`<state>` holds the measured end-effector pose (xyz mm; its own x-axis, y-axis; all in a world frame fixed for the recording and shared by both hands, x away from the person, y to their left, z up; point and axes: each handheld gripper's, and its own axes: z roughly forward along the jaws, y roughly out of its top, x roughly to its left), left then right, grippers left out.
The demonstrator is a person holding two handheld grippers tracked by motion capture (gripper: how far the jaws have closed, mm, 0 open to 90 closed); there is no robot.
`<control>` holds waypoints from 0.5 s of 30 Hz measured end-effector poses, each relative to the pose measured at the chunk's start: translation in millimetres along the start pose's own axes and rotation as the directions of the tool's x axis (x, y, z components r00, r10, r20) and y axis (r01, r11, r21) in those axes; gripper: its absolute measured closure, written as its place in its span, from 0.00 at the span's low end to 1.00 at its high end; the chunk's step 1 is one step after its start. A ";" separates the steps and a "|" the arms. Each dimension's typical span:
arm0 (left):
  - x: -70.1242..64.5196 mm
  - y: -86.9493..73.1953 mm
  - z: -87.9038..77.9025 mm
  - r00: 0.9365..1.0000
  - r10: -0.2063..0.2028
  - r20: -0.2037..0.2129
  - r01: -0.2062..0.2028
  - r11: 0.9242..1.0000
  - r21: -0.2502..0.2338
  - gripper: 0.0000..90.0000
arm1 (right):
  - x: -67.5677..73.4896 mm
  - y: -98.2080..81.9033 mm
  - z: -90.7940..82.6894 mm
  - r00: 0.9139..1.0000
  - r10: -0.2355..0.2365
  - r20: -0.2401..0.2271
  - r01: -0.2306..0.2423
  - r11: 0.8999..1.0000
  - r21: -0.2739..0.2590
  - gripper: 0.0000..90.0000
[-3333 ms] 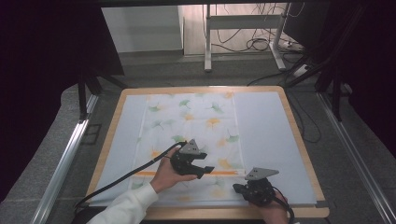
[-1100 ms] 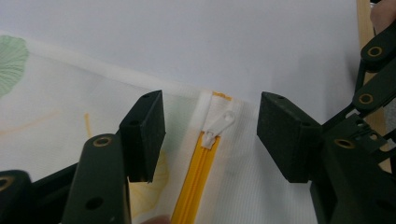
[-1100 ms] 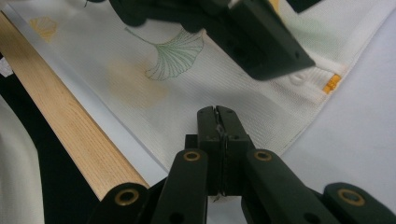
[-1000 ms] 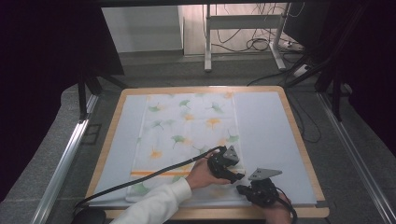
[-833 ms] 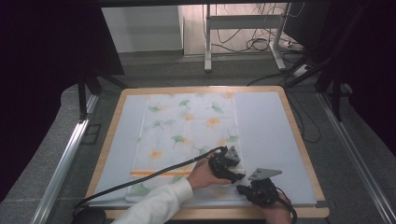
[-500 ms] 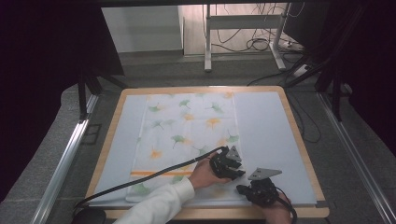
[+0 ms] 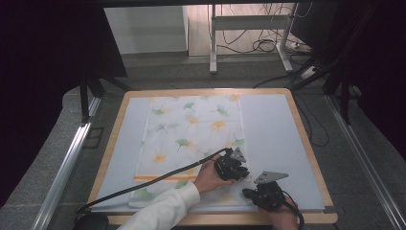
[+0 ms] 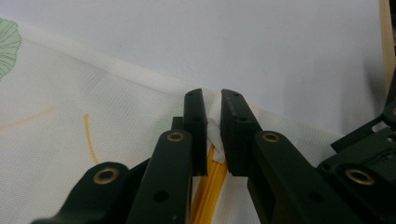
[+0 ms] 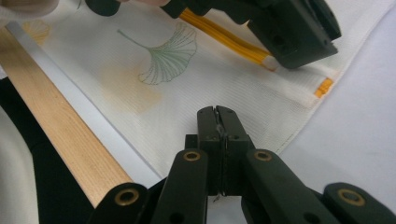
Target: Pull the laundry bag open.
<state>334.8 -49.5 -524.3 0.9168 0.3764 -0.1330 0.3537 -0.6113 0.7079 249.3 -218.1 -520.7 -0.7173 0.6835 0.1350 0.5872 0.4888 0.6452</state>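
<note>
A white cloth (image 7: pixel 191 129) printed with green and orange ginkgo leaves lies flat on the pale mat, an orange stripe (image 7: pixel 158 177) running near its front end. My left gripper (image 7: pixel 242 171) sits at the cloth's right edge by that stripe. In the left gripper view it (image 8: pixel 212 100) pinches a small fold of the white hem, with the orange stripe (image 8: pixel 210 186) below. My right gripper (image 7: pixel 247 193) rests at the near right corner. In the right gripper view its jaws (image 9: pixel 218 112) are closed, a thin sliver of cloth (image 9: pixel 163 84) between them, and the left gripper (image 9: pixel 285 32) lies just beyond.
The mat (image 7: pixel 273 129) covers a wooden board (image 7: pixel 206 91) whose front rim (image 9: pixel 70 140) runs close to my right gripper. Metal rails (image 7: pixel 62 167) flank the board. Desk legs (image 7: pixel 213 48) and floor cables (image 7: pixel 268 45) stand behind it. A black cable (image 7: pixel 143 184) trails from the left gripper across the cloth.
The left gripper has moved right from the cloth's middle to its right edge and closed on the hem. Over the last second it barely shifts. The right gripper stays put.
</note>
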 end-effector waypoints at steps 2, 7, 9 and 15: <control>-0.1 0.0 -0.1 1.000 0.004 -0.001 -0.004 1.000 0.003 0.91 | -0.2 0.2 0.0 1.000 0.001 0.002 -0.001 1.000 -0.001 0.99; 0.3 -0.8 0.5 1.000 0.004 0.001 -0.004 1.000 -0.001 0.90 | -2.3 2.7 1.6 1.000 0.011 0.014 -0.011 1.000 -0.002 0.99; 1.2 -1.8 0.7 1.000 -0.004 0.006 0.004 1.000 -0.007 0.90 | -2.8 3.4 1.9 1.000 0.015 0.017 -0.015 1.000 -0.003 0.98; 0.6 -1.9 0.7 1.000 -0.011 0.005 0.011 1.000 -0.011 0.91 | -5.8 5.8 3.2 0.999 0.025 0.033 -0.024 1.000 -0.012 0.99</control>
<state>334.8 -48.6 -526.2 0.9140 0.3792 -0.1441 0.3613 -0.5995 0.7142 258.0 -217.5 -520.2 -0.6901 0.7127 0.1263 0.5999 0.4657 0.6506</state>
